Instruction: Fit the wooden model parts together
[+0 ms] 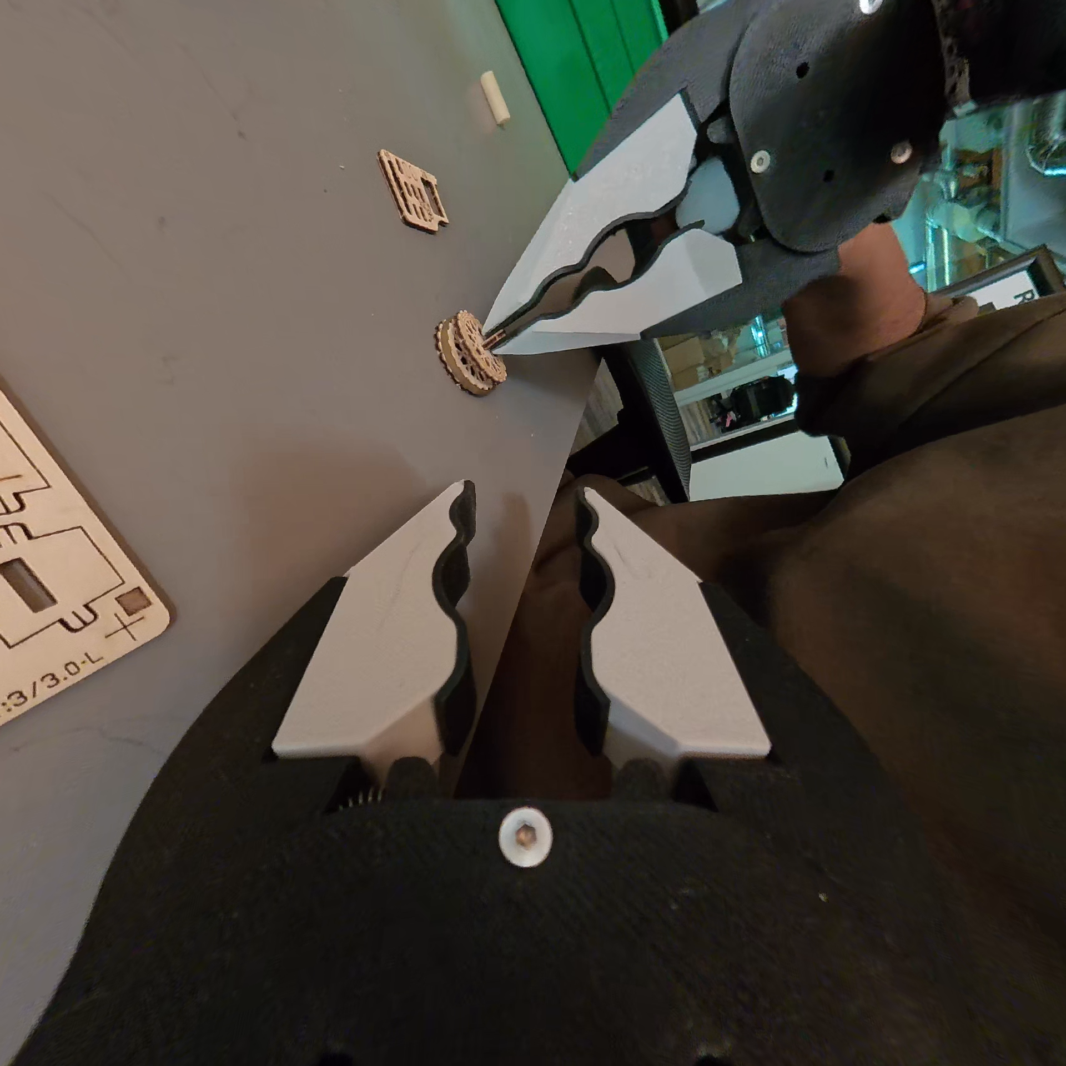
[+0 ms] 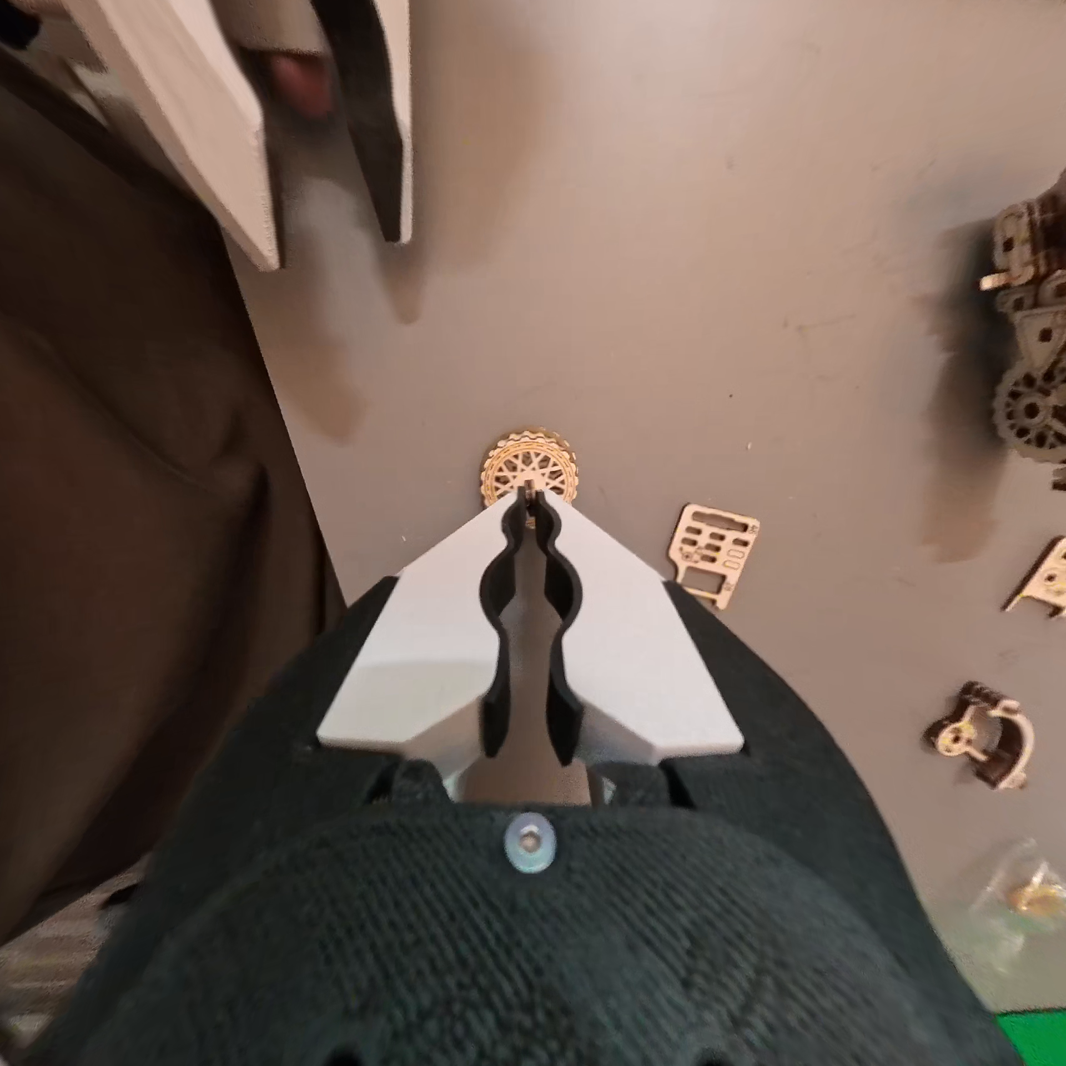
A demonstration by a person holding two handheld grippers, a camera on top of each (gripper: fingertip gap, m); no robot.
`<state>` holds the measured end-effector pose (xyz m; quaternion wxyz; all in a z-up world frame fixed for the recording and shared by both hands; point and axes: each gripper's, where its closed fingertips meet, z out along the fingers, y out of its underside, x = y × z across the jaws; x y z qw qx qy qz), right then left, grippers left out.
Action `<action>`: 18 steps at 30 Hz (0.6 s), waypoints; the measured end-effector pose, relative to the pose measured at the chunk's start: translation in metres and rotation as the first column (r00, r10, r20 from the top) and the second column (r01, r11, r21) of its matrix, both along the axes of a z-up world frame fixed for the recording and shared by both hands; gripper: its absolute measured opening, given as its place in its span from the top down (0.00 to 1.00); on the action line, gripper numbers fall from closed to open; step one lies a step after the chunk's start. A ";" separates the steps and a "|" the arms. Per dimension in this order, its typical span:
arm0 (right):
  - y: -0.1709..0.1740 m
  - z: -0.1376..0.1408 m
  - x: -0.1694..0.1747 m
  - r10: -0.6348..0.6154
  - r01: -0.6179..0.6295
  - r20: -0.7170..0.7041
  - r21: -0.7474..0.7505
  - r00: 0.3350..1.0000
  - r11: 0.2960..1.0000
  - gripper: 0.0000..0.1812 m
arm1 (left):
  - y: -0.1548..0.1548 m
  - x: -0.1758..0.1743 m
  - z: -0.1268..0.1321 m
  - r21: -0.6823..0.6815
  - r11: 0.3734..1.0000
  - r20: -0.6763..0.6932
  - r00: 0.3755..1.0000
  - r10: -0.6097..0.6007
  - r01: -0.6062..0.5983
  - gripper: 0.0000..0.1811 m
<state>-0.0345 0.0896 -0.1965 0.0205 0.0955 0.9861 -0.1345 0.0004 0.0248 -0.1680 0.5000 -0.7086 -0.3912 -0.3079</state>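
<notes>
The right gripper (image 2: 529,500) has its fingertips pinched down on a thin little pin or axle stub (image 2: 528,497) that sticks out of the hub of the wooden wheel (image 2: 529,472), so it's closed on that stub rather than on the wheel itself. Probably the smart way to hold it, since the spoked faces look delicate and the stub gives a clean handle for seating it in the hub.

The wheel lies flat on the grey table (image 1: 231,346), near the table's front edge, toothed rims stacked like two discs (image 1: 470,360). Its axis points up off the table toward the gripper, and the stub runs along that same line, roughly in line with the fingers.

The left gripper (image 1: 526,507) is spread wide with nothing between its pads, hanging over the table edge just short of the wheel. Looks like it's waiting to steady the wheel, though that's a guess.

Out from the wheel: a flat slotted plate (image 2: 714,558) lies just beside it, a curved clamp-like piece (image 2: 975,735) farther off, and a half-built dark assembly (image 2: 1032,369) well beyond that. On the wheel's other side sits the laser-cut sheet (image 1: 69,577).
</notes>
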 end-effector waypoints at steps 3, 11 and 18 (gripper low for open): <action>0.000 -0.001 0.000 0.001 -0.001 0.005 0.003 1.000 1.000 0.99 | 0.000 0.001 0.000 -0.005 1.000 -0.009 1.000 -0.003 0.003 0.82; 0.000 -0.001 0.001 0.028 -0.026 -0.025 0.084 0.999 0.996 0.99 | 0.000 0.000 -0.005 -0.029 1.000 -0.016 1.000 -0.001 0.000 0.82; -0.003 0.000 -0.006 0.017 -0.012 -0.076 0.061 0.997 0.998 0.92 | 0.001 0.001 -0.008 -0.067 0.998 -0.067 0.998 -0.014 0.009 0.82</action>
